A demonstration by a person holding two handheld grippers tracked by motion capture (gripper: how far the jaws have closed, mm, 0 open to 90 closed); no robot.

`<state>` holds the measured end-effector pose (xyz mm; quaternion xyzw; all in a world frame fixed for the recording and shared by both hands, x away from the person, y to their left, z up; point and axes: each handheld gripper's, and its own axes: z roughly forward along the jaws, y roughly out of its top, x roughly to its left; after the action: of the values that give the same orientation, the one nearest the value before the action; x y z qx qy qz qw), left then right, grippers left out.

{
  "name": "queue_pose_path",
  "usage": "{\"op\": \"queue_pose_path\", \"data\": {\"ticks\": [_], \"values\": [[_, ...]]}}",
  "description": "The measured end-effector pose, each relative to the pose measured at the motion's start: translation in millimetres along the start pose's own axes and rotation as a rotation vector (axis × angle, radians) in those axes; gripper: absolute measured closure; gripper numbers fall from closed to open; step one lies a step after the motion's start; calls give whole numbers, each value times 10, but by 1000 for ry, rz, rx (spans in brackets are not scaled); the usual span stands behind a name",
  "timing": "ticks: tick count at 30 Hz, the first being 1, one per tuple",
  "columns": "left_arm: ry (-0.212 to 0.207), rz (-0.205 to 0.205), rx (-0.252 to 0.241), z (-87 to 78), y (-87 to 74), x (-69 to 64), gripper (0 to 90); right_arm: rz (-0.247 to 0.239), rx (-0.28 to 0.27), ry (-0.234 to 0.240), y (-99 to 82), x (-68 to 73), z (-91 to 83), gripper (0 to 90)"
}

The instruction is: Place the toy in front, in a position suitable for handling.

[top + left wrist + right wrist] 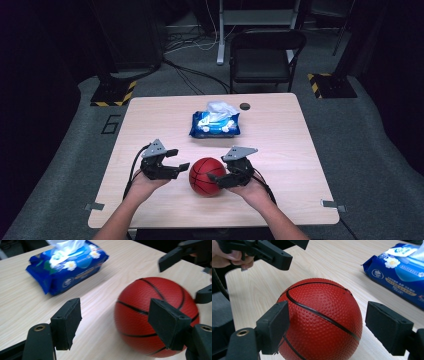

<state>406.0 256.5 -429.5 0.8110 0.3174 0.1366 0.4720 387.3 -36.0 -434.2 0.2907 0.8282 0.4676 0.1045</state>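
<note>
Both grippers flank the ball [206, 176] — right gripper [216, 178] nearest.

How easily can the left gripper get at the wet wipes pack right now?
Probably easily: the left gripper is open and holds nothing, and bare table lies between it and the wipes pack; the basketball sits off to its side.

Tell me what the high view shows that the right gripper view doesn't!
High view alone: the black chair behind the table, cables on the grey floor, both forearms, and the small dark disc near the far edge of the table.

Right gripper view alone: the bumpy skin and black seams of the ball up close, between the right gripper jaws, with a gap at one pad.

Both: the red ball, the blue pack of wipes, the wooden table and the left gripper.
</note>
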Motion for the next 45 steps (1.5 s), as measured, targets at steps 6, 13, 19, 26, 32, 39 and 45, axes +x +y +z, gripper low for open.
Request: {"op": "queue_pose_path", "data": {"ticks": [6, 13, 19, 26, 32, 39, 45], "values": [[46, -25, 14, 71, -33, 189, 281, -5, 31, -66, -86, -133, -225, 202], [85, -54, 58, 326, -44, 376, 307, 19, -25, -50, -84, -199, -385, 199], [128, -57, 69, 595, 44, 506, 326, 0, 3, -85, -147, -187, -361, 201], [131, -122, 72, 792, 43, 687, 362, 28, -8, -112, -211, -274, -546, 208], [153, -123, 77, 897, 66, 746, 391, 36, -41, -75, -175, -228, -586, 208], [181, -136, 101, 1090, 65, 902, 429, 3, 13, -174, -257, -287, -572, 214], [191, -149, 94, 1186, 50, 979, 510, 38, 1, -178, -305, -350, -613, 209]]}}
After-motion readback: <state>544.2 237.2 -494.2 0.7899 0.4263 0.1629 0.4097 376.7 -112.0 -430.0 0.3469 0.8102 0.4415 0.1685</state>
